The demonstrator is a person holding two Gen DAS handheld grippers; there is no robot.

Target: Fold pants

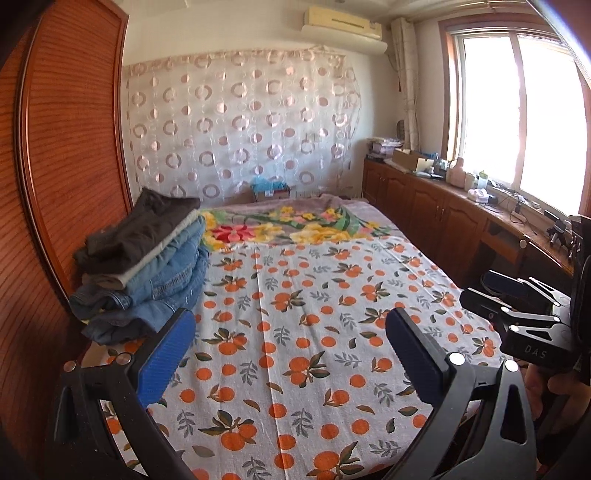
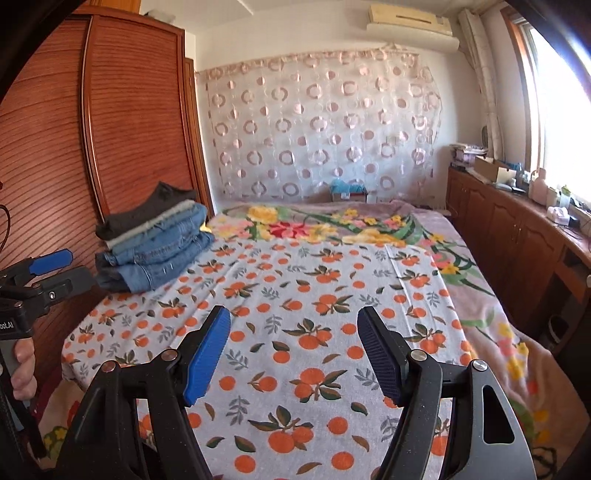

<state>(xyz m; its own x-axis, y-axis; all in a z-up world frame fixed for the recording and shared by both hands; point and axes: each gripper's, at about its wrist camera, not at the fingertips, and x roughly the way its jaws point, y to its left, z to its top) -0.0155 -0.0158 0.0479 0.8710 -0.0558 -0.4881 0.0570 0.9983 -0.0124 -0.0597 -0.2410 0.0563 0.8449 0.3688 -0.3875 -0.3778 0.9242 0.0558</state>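
Denim mostly, that's the stack of folded pants [image 1: 147,266] sitting on the far left side of the bed [image 1: 295,332], right up against the wooden wardrobe [image 1: 55,147]. The pile has blue jeans at the bottom, a pale layer above them, and a dark pair on top, all folded and a bit slanted. From the right wrist view the same pile sits far left, on the edge of the orange-fruit sheet [image 2: 314,332], with the flowery blanket [image 2: 314,221] just beyond it toward the far wall. The left gripper [image 1: 291,354] hangs over the near part of the sheet, jaws spread wide, nothing between the blue pads, nothing touched. The right gripper [image 2: 295,347] is the same deal: jaws apart, empty, over the fruit print, nowhere near the pile. Each one peeks into the other's camera at the side edge, and you can see a bit of the hand [image 2: 22,369] holding the left one. The middle of the sheet in front of both tongs has no clothing on it. Far wall has a sheer curtain with circles [image 1: 240,122], an air conditioner [image 1: 343,26] above it, and low wooden cabinets [image 1: 443,206] run along the right under a bright window [image 1: 517,110].
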